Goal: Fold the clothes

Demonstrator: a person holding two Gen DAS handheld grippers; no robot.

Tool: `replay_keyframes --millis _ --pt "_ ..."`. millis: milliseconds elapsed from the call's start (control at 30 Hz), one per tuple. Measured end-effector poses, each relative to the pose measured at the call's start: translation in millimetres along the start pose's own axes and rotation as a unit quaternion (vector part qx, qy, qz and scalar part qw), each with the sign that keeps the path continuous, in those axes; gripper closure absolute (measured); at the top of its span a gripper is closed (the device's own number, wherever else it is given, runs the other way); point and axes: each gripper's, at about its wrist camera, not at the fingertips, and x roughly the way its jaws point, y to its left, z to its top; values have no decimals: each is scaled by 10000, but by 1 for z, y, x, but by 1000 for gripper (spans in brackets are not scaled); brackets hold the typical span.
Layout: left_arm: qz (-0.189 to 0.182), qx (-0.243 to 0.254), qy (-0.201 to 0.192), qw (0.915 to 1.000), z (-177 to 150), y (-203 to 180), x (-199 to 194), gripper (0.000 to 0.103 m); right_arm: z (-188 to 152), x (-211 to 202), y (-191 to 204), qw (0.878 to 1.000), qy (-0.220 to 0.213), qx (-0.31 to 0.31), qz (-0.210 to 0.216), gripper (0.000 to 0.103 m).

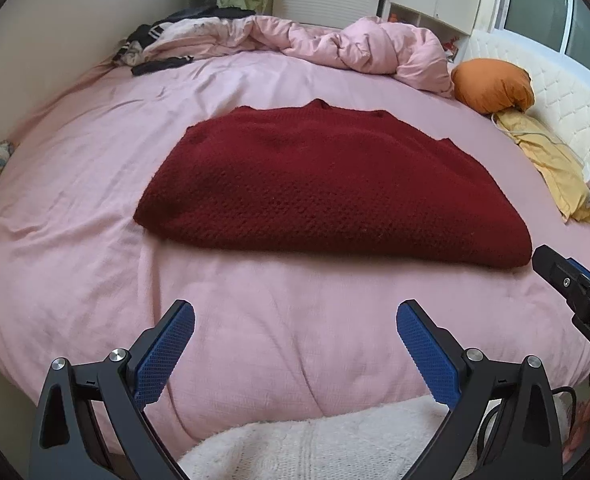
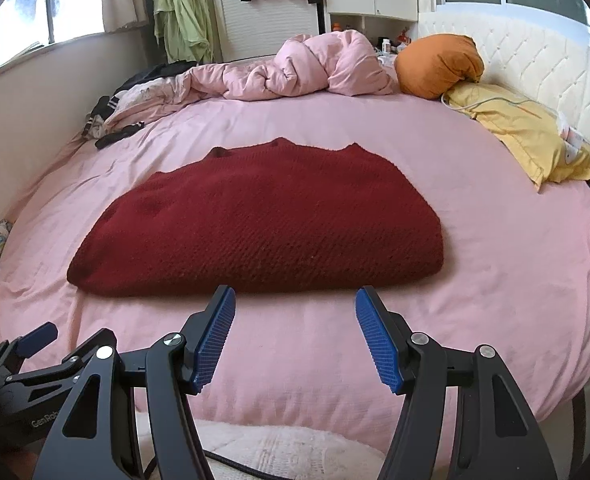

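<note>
**Both tongs open and empty over the bed, sweater folded ahead**

Left tongs (image 1: 295,344) stand spread wide, blue ribbed pads (image 1: 165,354) facing each other across bare pink sheet, nothing between them and nothing touched. Right tongs (image 2: 295,336) are likewise parted, a little narrower, holding nothing; their pads (image 2: 215,340) hover over the sheet just short of the garment's near edge.

A dark red knitted sweater (image 1: 327,188) lies folded flat in the middle of the bed (image 1: 75,240), its thick folded edge nearest the cameras and its neckline towards 12 o'clock. In the left wrist view it sits at 12 o'clock from the tongs, apart from them. In the right wrist view its near edge is at 12 o'clock, just beyond the fingertips, though whether they touch it cannot be told.

From the sweater, a rumpled pink duvet (image 2: 295,68) is heaped at 12 o'clock, an orange pillow (image 2: 435,64) at 1 o'clock, and a yellow pillow (image 2: 527,136) at 2 o'clock against the white padded headboard (image 2: 535,48). Dark clothes (image 2: 115,124) lie at 10 o'clock by the wall.

In the left wrist view, part of the right tongs shows at 3 o'clock.
</note>
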Motion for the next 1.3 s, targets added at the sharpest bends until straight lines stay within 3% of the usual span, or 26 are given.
replay_keyframes --millis 567,700,767,933,1000,1067,1200,1233,1300 --pt "450 293 239 9983 0 -14 8 2 0 12 -21 9956 303 565 686 40" --pt "539 313 319 9975 0 -16 11 2 -2 17 -29 9911 439 789 980 40" --pt "577 303 358 9972 0 -15 12 2 -4 21 -37 9842 543 1036 1332 40" --pt "678 300 411 9964 1 -15 14 2 -11 43 -65 9497 960 1909 2290 40" --pt "709 313 437 9960 1 -16 16 2 -15 60 -83 9173 1219 2413 2925 40" --pt "755 338 452 9955 2 -17 17 2 -22 83 -108 8764 1474 2918 3536 40" --pt "802 354 487 9950 2 -18 19 2 -45 104 -165 8528 1388 3832 3267 39" --pt "803 337 502 9949 3 -18 19 2 -52 108 -177 8429 1357 4044 3281 40" --pt "802 325 533 9948 3 -18 21 2 -64 118 -193 8075 1266 4482 3619 40"
